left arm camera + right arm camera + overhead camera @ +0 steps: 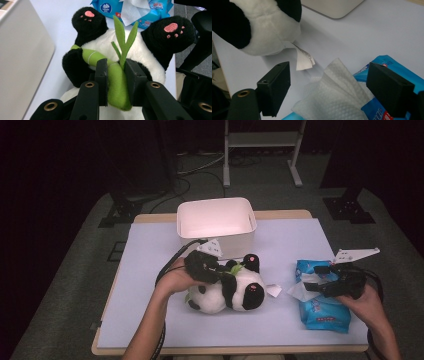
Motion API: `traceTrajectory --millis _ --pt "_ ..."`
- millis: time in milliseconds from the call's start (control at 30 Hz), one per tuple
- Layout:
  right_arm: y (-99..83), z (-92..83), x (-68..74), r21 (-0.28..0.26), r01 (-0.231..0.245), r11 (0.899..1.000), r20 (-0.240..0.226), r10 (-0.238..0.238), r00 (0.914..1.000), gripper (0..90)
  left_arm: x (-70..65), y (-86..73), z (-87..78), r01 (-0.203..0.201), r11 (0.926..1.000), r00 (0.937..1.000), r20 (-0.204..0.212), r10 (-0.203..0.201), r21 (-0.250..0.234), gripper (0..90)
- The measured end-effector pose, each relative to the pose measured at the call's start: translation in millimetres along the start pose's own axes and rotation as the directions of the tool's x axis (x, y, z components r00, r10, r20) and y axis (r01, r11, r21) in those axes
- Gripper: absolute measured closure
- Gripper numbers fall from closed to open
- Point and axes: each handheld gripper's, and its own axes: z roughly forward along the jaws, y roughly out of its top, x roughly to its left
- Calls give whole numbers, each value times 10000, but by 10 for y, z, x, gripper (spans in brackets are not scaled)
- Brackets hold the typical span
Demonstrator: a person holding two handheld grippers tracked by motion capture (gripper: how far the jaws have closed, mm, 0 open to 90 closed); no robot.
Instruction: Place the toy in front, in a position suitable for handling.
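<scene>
the table (150, 320) holds a white bin (216, 222) at the back. just before it lies the panda (230, 290). the left gripper (116, 75) is clamped on its green bamboo (117, 87), likely to lift it binward. the right gripper (327, 85) hangs open over a wipe (334, 95) sticking out of the blue pack (320, 305).

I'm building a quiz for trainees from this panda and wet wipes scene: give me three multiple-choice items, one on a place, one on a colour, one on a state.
1. Where is the white bin?
A. behind the panda plush
B. on the floor
C. on the wipes pack

2. What colour is the wipes pack?
A. red
B. blue
C. yellow

3. What does the left gripper do?
A. hangs open
B. grips the tissue
C. clamps the green bamboo stalk

Answers: 1 A, it stands beyond the plush in the high view; 2 B, its wrapper is blue; 3 C, both jaws press the stalk.
</scene>
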Motion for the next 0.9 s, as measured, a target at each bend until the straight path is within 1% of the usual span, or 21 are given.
traceTrajectory --millis 33,67,100,167,233,267,300,367,400,433,467,500,567,667,700,733,767,800,900 --pt "-2 5 1 14 -5 10000 -14 5 10000 184 3 6 29 -40 10000 10000 37 39 91 736" --pt "-5 9 1 42 36 10000 -23 -36 10000 184 -7 17 89 38 9999 9999 102 -39 95 735" --pt "-5 9 1 42 36 10000 -23 -36 10000 184 -7 17 89 38 9999 9999 102 -39 95 735" --pt "-10 17 1 152 41 9999 -47 -40 10000 184 -12 28 147 -42 9999 9998 208 38 167 735" --pt "-20 31 -3 247 23 9997 -117 -20 9999 184 -21 28 201 13 9999 9994 344 -17 108 731" --pt "-20 31 -3 247 23 9997 -117 -20 9999 184 -22 27 215 -11 9999 9991 418 6 117 731" --pt "-24 47 -1 360 35 9993 -142 -30 9999 184 -23 19 222 86 10000 9991 423 -87 32 727" --pt "-29 55 1 467 53 9989 -164 -45 9999 184 -24 15 218 106 9999 9992 394 -107 30 720" --pt "-29 55 1 467 53 9989 -164 -45 9999 184 -31 4 215 151 9999 9992 368 -150 -23 720" --pt "-35 57 8 552 66 9985 -201 -55 9998 185 -36 -4 205 161 9998 9989 434 -157 -88 691" --pt "-38 57 10 580 82 9983 -220 -69 9997 185 -46 -15 195 279 9991 9983 522 -262 -320 683" --pt "-40 56 9 620 93 9980 -232 -79 9997 185 -55 -31 168 308 9978 9975 652 -269 -593 667" --pt "-43 58 7 652 93 9978 -228 -78 9997 185 -56 -34 152 317 9979 9977 612 -281 -571 619" --pt "-45 60 4 718 78 9974 -240 -61 9997 185 -47 -47 106 310 9978 9982 532 -279 -585 608" --pt "-43 70 8 771 55 9970 -236 -37 9997 185 -41 -59 66 367 9974 9982 490 -337 -614 588" --pt "-43 70 8 771 55 9970 -236 -37 9997 185 -41 -59 66 367 9974 9982 490 -337 -614 582" --pt "-45 82 16 870 132 9961 -235 -112 9997 185 -31 -81 10 353 9971 9984 455 -322 -675 574" --pt "-45 82 16 870 132 9961 -235 -112 9997 185 -31 -81 10 353 9971 9984 455 -322 -675 562" --pt "-47 80 17 916 130 9957 -265 -106 9996 186 -17 -134 -92 429 9966 9985 365 -403 -708 549"
